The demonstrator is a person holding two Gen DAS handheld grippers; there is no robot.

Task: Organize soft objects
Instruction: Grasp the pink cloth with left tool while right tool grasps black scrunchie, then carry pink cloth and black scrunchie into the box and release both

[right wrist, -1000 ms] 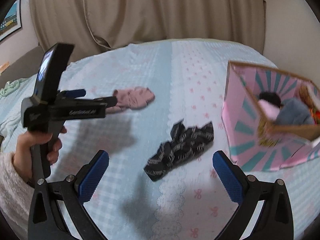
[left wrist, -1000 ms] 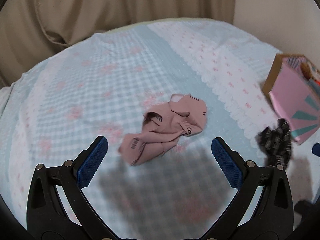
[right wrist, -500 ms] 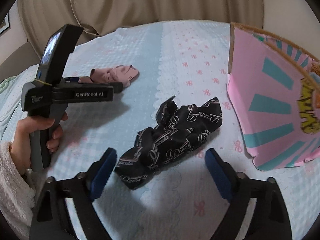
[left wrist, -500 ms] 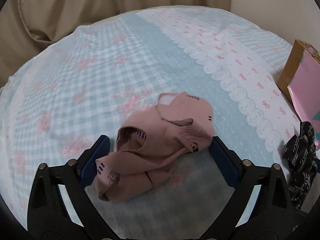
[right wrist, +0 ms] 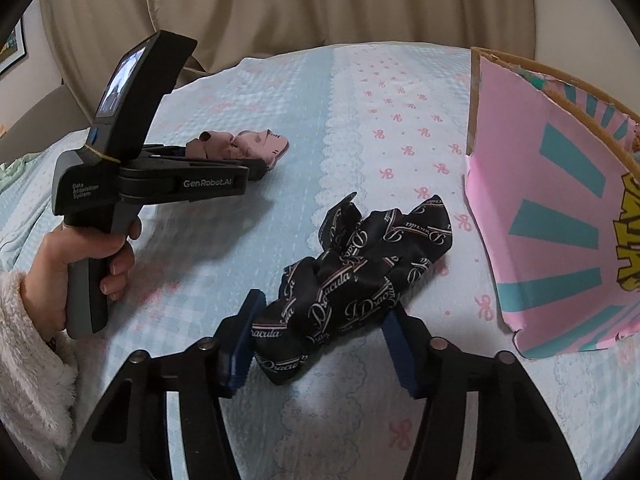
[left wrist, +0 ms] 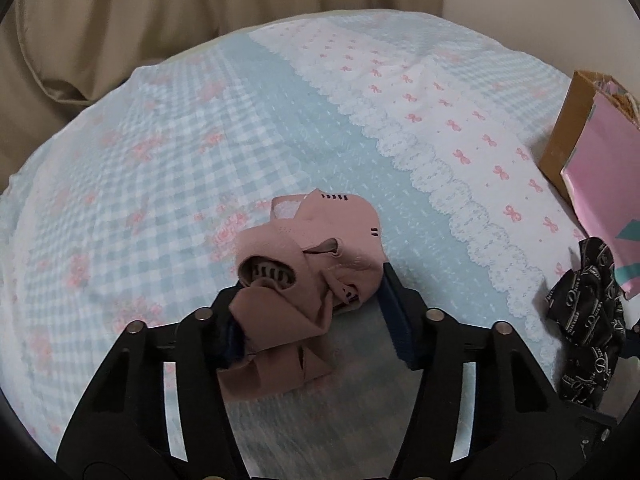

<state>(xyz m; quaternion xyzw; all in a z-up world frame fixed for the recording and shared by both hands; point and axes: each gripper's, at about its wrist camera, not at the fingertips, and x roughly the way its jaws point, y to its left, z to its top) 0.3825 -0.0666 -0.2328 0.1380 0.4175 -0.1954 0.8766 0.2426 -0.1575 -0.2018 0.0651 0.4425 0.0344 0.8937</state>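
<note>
On the bed (right wrist: 360, 92), well to the left of the pink box (right wrist: 560, 200), the pink cloth (left wrist: 312, 276) was seen lying in a crumpled heap. The jaws of the left gripper (left wrist: 316, 312) were closing on it, with the cloth bunched between them and touching both pads. The cloth looked soft, light and floppy, so a pinch through the thick middle of the heap would likely hold best; a loose edge might slip out.

Nearer the pink box, just to its left, the black cloth (right wrist: 360, 276) with white writing was seen, crumpled too. The jaws of the right gripper (right wrist: 324, 332) were closing around its near end, and the pads were touching it. It looked thin, shiny and maybe slippery, so the fat bunched part would be judged the safest place to be held.
</note>
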